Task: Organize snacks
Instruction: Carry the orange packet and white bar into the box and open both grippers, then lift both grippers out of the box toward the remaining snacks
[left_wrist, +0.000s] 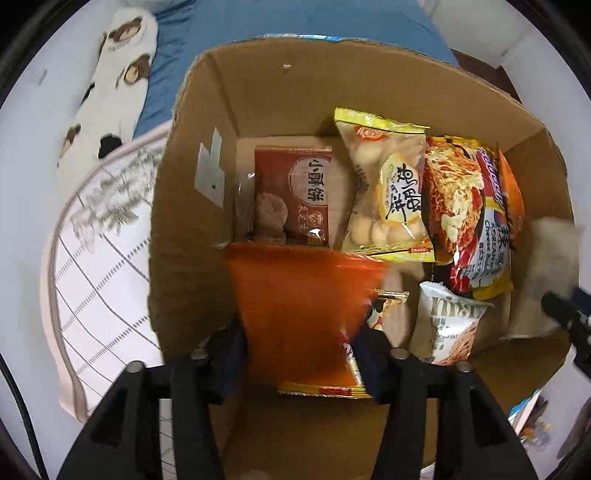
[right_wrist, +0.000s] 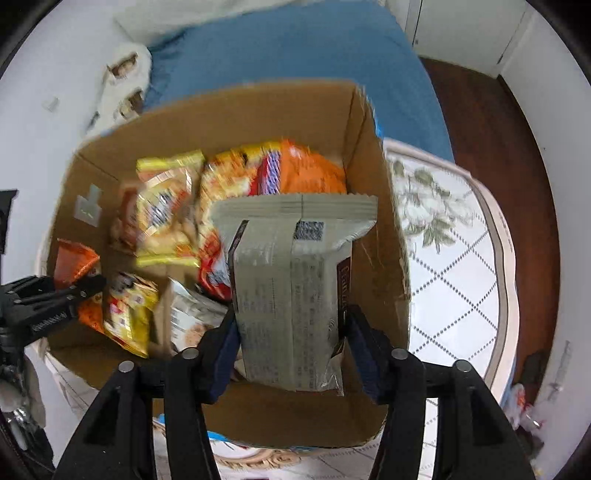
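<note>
Left gripper (left_wrist: 299, 350) points down into the cardboard box (left_wrist: 295, 92), jaws apart with a blurred orange packet (left_wrist: 295, 306) hanging between the pads, no clear squeeze. The right gripper (right_wrist: 291, 325) is likewise apart, a grey packet (right_wrist: 288, 288) upright between its pads, back seam and print facing the camera, at the box's right wall. Packed on the floor below: red packet (left_wrist: 295, 192), yellow biscuit bag (left_wrist: 388, 192), noodle pack (left_wrist: 461, 214), white oat bag (left_wrist: 447, 325); the box sits on a quilted mattress (left_wrist: 103, 266) beside a blue sheet (right_wrist: 295, 48).
</note>
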